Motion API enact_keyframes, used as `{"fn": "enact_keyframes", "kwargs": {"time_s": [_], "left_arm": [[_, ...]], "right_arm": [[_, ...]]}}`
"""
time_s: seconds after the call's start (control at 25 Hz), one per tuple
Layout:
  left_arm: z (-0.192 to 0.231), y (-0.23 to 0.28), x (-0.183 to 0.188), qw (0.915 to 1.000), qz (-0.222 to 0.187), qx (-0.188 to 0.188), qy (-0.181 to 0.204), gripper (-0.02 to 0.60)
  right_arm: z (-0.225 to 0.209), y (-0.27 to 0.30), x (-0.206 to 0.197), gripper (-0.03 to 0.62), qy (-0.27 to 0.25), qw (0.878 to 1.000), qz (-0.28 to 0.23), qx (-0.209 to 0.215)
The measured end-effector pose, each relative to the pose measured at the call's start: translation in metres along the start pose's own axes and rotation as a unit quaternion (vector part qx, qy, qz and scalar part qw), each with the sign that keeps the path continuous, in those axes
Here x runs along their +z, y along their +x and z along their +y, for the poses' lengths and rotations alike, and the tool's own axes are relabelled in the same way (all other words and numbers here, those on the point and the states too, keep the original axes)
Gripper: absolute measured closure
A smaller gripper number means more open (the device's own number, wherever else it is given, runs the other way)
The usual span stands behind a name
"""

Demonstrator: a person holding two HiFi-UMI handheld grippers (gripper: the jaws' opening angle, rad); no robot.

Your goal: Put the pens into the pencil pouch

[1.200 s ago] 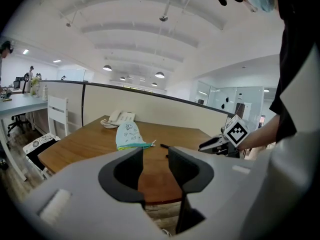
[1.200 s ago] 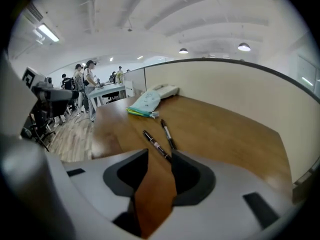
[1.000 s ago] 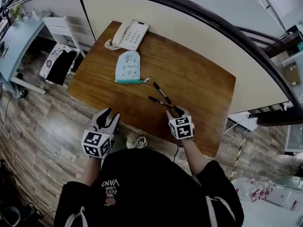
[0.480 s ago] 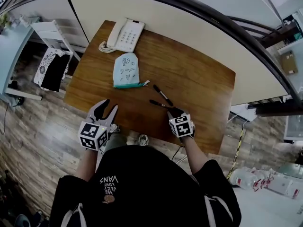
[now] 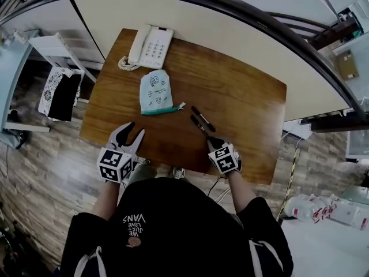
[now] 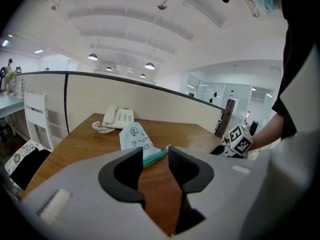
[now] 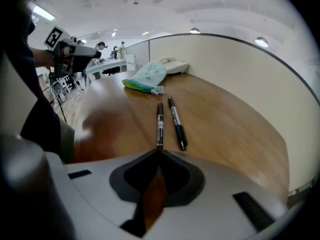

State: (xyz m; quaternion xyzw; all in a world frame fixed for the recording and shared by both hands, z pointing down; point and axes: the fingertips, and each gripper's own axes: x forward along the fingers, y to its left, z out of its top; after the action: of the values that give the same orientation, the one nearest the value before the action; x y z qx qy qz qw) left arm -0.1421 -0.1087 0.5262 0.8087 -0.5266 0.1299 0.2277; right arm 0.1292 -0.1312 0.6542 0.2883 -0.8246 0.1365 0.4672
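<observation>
A pale blue pencil pouch [image 5: 155, 91] lies on the wooden table [image 5: 242, 97], its teal zip edge toward me. Two black pens lie side by side to its right. My right gripper [image 5: 214, 141] points down at the nearer pen [image 5: 199, 126]; its jaws have just been closing and now pinch that pen's near end [image 7: 160, 126]. The other pen [image 7: 176, 123] lies free beside it. My left gripper [image 5: 128, 134] hovers open and empty at the table's front edge, aimed at the pouch [image 6: 134, 136].
A white desk phone [image 5: 150, 45] with a coiled cord sits at the table's far left corner. A white partition [image 5: 230, 33] runs behind the table. White chairs [image 5: 55, 68] stand to the left on the wood floor.
The right gripper's jaws, open around the pen's end before, have closed on it. The left gripper has moved closer to the table's front edge.
</observation>
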Motion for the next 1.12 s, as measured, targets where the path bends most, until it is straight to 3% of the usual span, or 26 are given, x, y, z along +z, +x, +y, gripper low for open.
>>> {"fn": "enact_keyframes", "kwargs": {"time_s": [0.32,0.52,0.68,0.88,1.0,1.12], "left_arm": [[0.028,0.013,-0.017,0.999,0.031,-0.008,0.031,0.437],[0.045,0.034,-0.023,0.991,0.056,-0.014,0.121,0.437],[0.05,0.056,-0.038,0.9714,0.09,-0.035,0.217,0.437],[0.039,0.082,-0.053,0.9331,0.122,-0.084,0.327,0.437],[0.034,0.093,-0.06,0.9164,0.133,-0.108,0.362,0.437],[0.031,0.102,-0.063,0.9071,0.139,-0.125,0.377,0.437]], "right_arm": [[0.022,-0.005,0.019,0.557,0.048,0.998,-0.025,-0.008],[0.041,-0.006,0.031,0.557,0.099,0.994,-0.039,-0.013],[0.055,-0.01,0.039,0.557,0.149,0.986,-0.064,-0.027],[0.074,-0.014,0.043,0.557,0.19,0.978,-0.076,-0.041],[0.084,-0.013,0.047,0.557,0.204,0.974,-0.081,-0.049],[0.091,-0.013,0.05,0.557,0.217,0.971,-0.084,-0.056]]}}
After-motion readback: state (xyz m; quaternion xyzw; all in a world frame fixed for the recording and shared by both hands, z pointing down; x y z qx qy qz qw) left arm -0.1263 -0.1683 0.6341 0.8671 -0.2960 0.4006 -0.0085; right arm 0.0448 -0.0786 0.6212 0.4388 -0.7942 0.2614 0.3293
